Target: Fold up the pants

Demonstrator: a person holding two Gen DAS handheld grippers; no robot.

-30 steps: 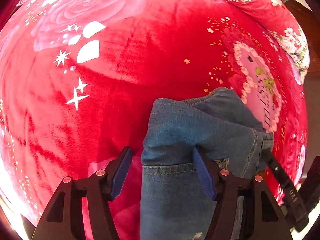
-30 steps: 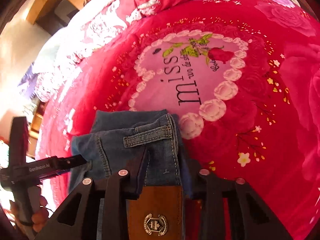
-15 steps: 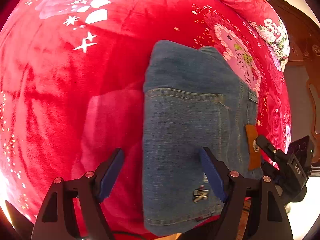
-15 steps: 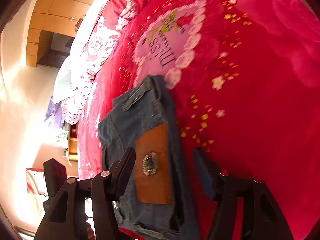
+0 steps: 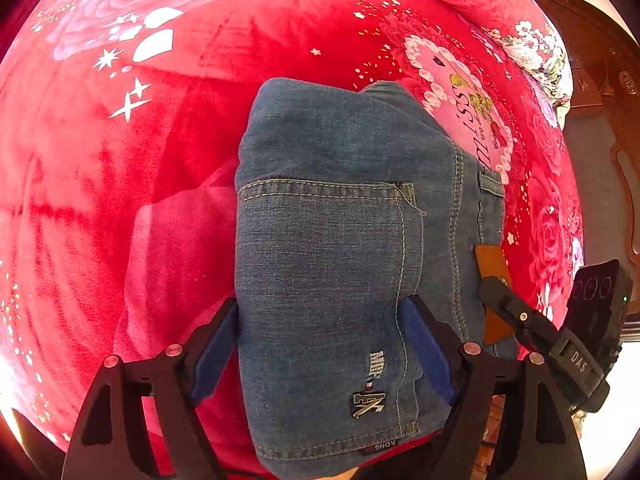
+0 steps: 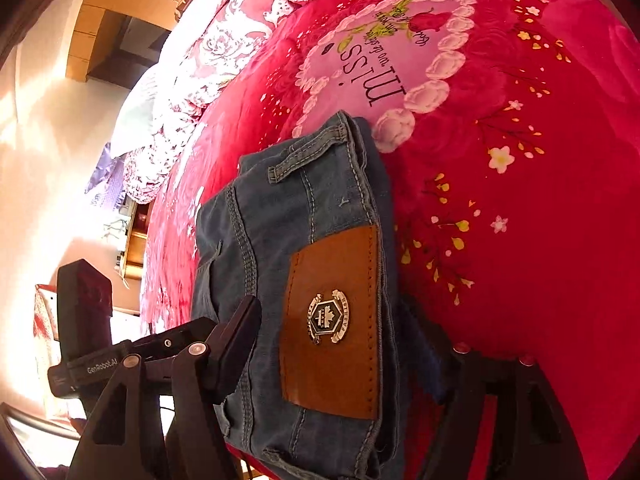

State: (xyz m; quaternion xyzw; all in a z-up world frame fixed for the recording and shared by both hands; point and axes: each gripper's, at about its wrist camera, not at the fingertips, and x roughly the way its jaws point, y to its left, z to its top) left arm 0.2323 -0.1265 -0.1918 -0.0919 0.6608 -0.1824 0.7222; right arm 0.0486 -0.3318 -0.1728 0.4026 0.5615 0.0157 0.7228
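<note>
1. Since a second ago: both tools backed off the folded pants (image 5: 332,264); more of the denim stack now in view, back pocket and waistband patch fully exposed.
2. Left gripper (image 5: 320,344): jaws wide, straddling the lower part of the stack, blue pads clear of the cloth, nothing held.
3. Right gripper (image 6: 340,344): jaws opening, leather patch (image 6: 336,324) between them, not pinched.
4. Pants: compact rectangle in frame centre, lying on the red blanket (image 5: 120,200), near its lower edge.
5. Step in hand, by judgement: release and retreat. Best lifted straight away, jaws kept wide, no snagging of the belt loop (image 6: 304,160) or top layer.
6. Readable: "miss" in the heart motif (image 6: 384,52); "GenRobot.AI" on the left tool, lower left of the right view; "DAS" on the right tool, lower right of the left view; patch emblem lettering too small.
</note>
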